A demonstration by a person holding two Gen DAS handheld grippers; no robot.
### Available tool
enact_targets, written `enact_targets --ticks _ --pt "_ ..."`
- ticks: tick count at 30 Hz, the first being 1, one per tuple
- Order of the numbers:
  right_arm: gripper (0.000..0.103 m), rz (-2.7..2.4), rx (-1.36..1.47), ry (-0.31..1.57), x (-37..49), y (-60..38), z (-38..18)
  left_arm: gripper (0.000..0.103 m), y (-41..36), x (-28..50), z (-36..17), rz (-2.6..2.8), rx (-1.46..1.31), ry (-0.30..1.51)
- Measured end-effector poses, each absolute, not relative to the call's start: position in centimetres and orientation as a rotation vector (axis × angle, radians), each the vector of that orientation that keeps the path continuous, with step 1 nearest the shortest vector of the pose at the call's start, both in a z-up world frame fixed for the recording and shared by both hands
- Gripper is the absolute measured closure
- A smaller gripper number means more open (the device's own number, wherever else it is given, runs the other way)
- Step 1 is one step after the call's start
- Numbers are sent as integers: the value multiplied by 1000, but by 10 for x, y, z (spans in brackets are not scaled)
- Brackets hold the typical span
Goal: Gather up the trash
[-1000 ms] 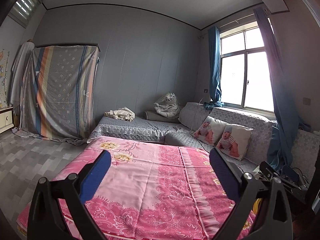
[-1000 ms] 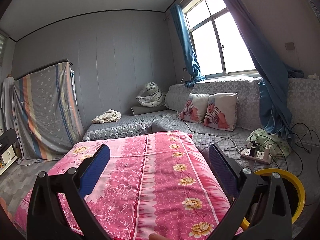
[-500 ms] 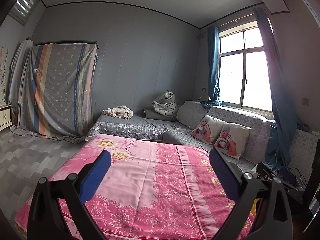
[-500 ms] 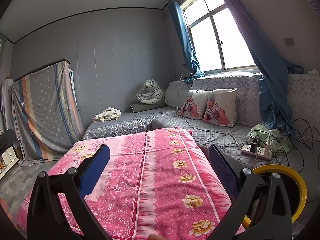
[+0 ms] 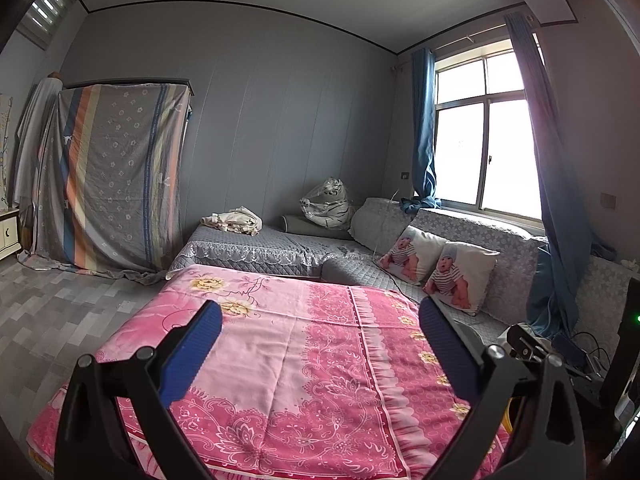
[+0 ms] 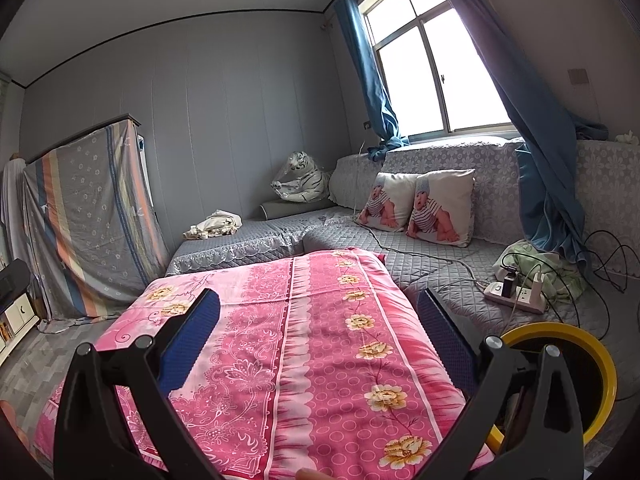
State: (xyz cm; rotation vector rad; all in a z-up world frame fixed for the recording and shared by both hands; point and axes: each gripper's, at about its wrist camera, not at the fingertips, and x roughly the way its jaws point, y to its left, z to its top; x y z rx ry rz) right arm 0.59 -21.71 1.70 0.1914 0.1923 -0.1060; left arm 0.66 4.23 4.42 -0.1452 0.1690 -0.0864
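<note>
My left gripper [image 5: 320, 328] is open and empty, held above a table covered with a pink flowered cloth [image 5: 280, 360]. My right gripper [image 6: 318, 326] is also open and empty above the same pink cloth [image 6: 312, 340]. A yellow-rimmed bin [image 6: 592, 356] stands at the right of the table in the right wrist view, partly hidden behind my right finger. No loose trash shows on the cloth in either view.
A grey corner sofa [image 6: 440, 248] with two baby-print cushions [image 6: 420, 204] runs behind the table. A power strip with cables [image 6: 516, 296] lies on the sofa. A plush tiger in plastic [image 5: 326, 204], crumpled cloth [image 5: 232, 220] and a covered cabinet [image 5: 116, 176] stand further back.
Both views have shifted slightly downward and closer to the table. Both grippers stay open and empty.
</note>
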Motion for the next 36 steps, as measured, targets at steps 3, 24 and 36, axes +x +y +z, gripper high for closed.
enact_targets --ticks 3,24,36 --pt "9 -105 191 194 6 -217 16 8 42 7 45 -91 -147 173" --pt "9 -102 201 218 11 -219 10 8 39 15 39 -106 -147 199" --pt "9 -100 202 223 12 -219 8 8 40 17 35 -108 -152 210"
